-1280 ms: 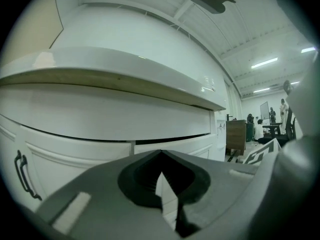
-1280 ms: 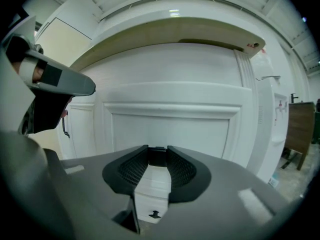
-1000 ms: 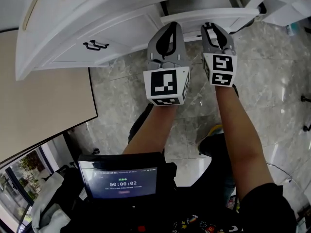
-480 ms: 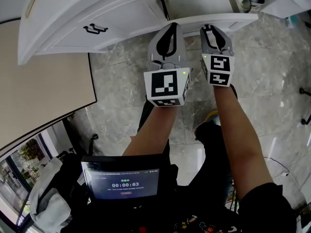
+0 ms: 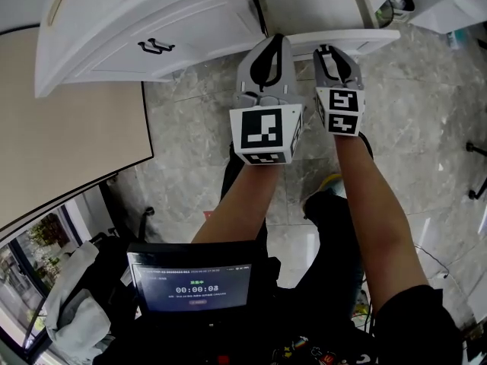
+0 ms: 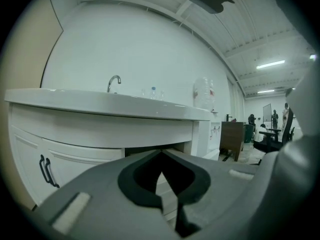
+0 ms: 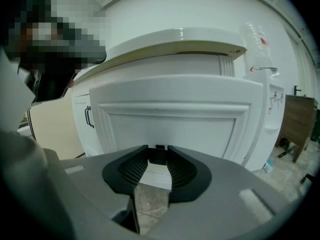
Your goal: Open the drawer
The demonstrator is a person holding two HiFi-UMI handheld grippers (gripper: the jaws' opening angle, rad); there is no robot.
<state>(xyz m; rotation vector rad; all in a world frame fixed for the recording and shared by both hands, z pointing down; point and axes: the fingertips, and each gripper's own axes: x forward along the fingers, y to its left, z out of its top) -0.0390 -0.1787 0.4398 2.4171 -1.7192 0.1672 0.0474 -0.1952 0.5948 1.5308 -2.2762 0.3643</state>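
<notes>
Head view: both grippers are up at the white vanity (image 5: 190, 29), and the right gripper (image 5: 332, 52) is at the drawer (image 5: 373, 36), which sticks out from the cabinet front. Left gripper view: the left gripper (image 6: 161, 156) is pinched closed on nothing, hanging just in front of the vanity. Right gripper view: the right gripper is clamped on the drawer's small dark handle (image 7: 158, 155), jaws only slightly apart.
</notes>
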